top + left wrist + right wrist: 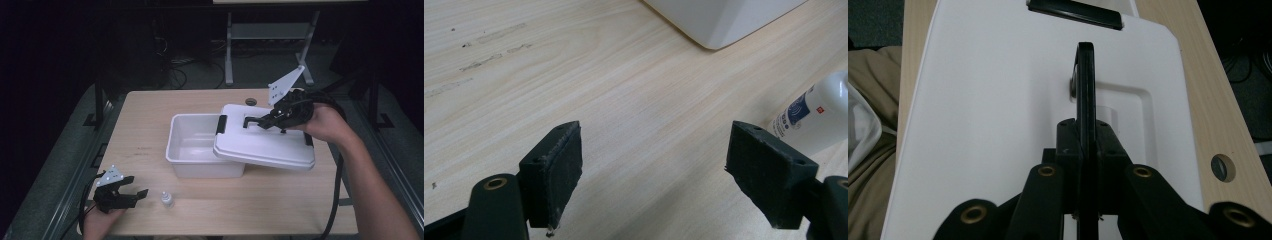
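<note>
Gripping the lid (265, 142) by its black handle (248, 120), our right tongs (260, 120) hold it tilted across the tub (192, 150), seemingly for fitting, while our left tongs (134, 192) rest open beside the bottle (166, 199).

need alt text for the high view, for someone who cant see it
The right claw is shut on the black handle of a white lid, holding it tilted over the right part of an open white bin on a wooden table. At the near left, the left claw rests open beside a small white bottle.
</note>
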`<state>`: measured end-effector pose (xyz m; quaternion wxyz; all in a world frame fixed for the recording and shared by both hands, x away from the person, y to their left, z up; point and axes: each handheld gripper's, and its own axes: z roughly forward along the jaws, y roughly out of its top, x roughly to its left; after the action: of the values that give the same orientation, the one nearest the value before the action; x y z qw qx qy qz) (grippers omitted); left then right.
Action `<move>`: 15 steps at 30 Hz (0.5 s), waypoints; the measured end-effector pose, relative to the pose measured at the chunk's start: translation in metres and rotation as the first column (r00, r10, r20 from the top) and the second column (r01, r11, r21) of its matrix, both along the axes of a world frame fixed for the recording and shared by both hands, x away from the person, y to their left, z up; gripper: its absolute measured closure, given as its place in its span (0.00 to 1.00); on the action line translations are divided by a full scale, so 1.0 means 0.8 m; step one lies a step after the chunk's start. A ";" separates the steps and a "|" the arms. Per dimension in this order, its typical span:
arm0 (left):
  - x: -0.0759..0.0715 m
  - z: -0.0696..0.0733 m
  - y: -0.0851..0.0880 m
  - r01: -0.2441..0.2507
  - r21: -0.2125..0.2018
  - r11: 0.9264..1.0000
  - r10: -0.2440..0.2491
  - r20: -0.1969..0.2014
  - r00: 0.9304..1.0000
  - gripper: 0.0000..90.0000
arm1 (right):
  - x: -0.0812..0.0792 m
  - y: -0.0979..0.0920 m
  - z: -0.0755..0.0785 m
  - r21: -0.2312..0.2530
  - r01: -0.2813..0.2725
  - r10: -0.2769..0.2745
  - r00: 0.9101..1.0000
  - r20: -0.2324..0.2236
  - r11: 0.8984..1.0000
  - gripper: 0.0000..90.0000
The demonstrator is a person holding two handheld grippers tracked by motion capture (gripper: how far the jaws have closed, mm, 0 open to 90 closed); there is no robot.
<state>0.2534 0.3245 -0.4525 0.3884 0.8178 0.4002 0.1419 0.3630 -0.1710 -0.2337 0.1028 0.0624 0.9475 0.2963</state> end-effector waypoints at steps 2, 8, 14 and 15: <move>0.000 0.000 0.000 -0.001 -0.001 1.000 0.001 0.000 1.000 0.25 | -0.001 -0.003 0.000 0.002 0.003 -0.003 1.000 -0.003 1.000 0.93; 0.000 0.000 -0.001 -0.001 -0.002 1.000 0.001 -0.003 1.000 0.25 | -0.006 -0.013 0.000 0.001 0.010 -0.010 1.000 -0.002 1.000 0.93; 0.000 -0.002 0.000 -0.001 0.001 1.000 0.001 -0.006 1.000 0.25 | -0.009 -0.024 -0.002 0.002 0.028 -0.028 1.000 0.001 1.000 0.93; 0.000 -0.002 0.000 0.001 0.005 1.000 -0.001 -0.007 1.000 0.25 | -0.010 -0.026 -0.003 0.000 0.029 -0.029 1.000 -0.001 1.000 0.93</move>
<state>0.2531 0.3246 -0.4538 0.3850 0.8195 0.4008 0.1401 0.3549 -0.1920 -0.2361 0.1065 0.0765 0.9466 0.2947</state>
